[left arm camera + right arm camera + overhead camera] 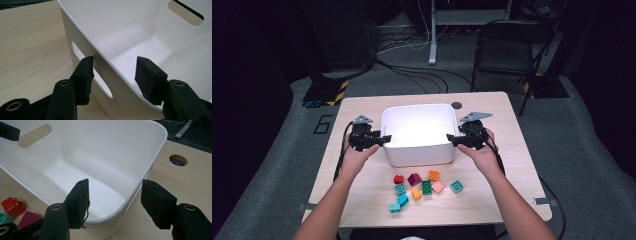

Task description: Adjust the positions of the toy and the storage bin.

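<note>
Two grippers straddle the white bin point(418, 132) at the table's middle: the left gripper point(384, 139) at its nine o'clock wall, the right gripper point(451, 139) at three o'clock. Each stands half open with the rim between its jaws, pads not yet pressing, so nothing is held. If one clamps before the other, I'd expect the bin to tip or skid toward the bricks point(422, 189) at six o'clock. No brand or writing is readable.
</note>
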A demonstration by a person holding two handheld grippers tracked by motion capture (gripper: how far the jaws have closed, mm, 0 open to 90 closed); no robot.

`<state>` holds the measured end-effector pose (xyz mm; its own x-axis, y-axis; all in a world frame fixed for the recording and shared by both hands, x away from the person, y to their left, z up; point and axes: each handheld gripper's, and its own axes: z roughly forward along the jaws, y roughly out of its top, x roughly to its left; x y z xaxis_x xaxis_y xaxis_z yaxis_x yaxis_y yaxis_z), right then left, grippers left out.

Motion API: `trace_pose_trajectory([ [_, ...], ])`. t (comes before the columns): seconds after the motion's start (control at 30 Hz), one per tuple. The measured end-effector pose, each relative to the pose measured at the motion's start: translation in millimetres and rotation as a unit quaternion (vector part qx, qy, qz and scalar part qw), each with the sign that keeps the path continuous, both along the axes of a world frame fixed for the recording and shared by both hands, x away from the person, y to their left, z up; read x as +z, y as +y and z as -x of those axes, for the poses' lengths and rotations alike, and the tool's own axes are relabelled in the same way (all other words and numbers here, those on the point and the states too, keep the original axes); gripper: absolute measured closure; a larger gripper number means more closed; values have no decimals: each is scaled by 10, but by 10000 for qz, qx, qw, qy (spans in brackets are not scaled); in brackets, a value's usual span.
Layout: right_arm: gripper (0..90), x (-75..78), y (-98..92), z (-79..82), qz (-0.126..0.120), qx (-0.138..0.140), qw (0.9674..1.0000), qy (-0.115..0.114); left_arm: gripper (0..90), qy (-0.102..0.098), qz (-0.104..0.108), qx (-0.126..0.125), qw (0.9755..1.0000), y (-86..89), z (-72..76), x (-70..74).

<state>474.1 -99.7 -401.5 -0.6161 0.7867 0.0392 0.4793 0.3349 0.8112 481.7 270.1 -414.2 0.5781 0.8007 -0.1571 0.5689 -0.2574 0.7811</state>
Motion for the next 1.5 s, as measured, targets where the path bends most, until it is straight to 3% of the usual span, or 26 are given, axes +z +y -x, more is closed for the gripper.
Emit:
trace_pose_trajectory([
  [0.37,399,-49,-174,122,-115,-142,9998,46,478,-18,-4,-181,9998,-145,23,-9],
  [0.8,398,-80,-152,69,13,-158,9999,36,454,-24,-37,-167,9999,-159,41,-6],
  [1.0,407,-59,-177,65,-107,-163,9998,3,403,-135,167,-58,9998,-74,77,26],
  [1.23,406,11,-242,186,-51,-141,9998,-151,401,-366,194,-43,9991,47,153,98],
  [1.37,406,57,-288,269,-87,-110,9997,-202,395,-518,326,2,9981,170,252,149],
  [1.5,407,97,-340,415,-88,-98,9992,-369,388,-616,186,95,9979,262,314,165],
])
